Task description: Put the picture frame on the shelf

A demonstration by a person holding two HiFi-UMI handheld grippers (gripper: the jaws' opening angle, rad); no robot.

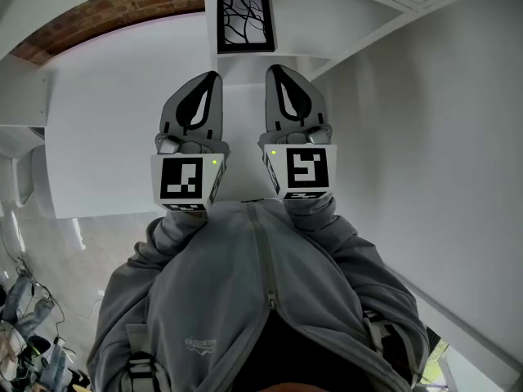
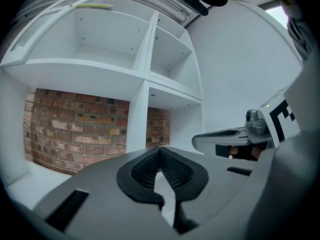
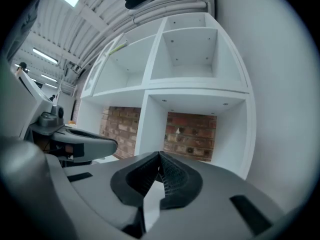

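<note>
- left gripper (image 1: 216,77): jaws pressed together, nothing between them, held up right beside the other one
- right gripper (image 1: 271,69): same deal, pads closed tight with nothing in them
- black picture frame (image 1: 245,23) sits in the white cubby shelf (image 3: 197,90), just past both claw tips and touching neither
- brick wall (image 2: 75,129) shows through the lower cubbies, straight ahead of the claws
</note>
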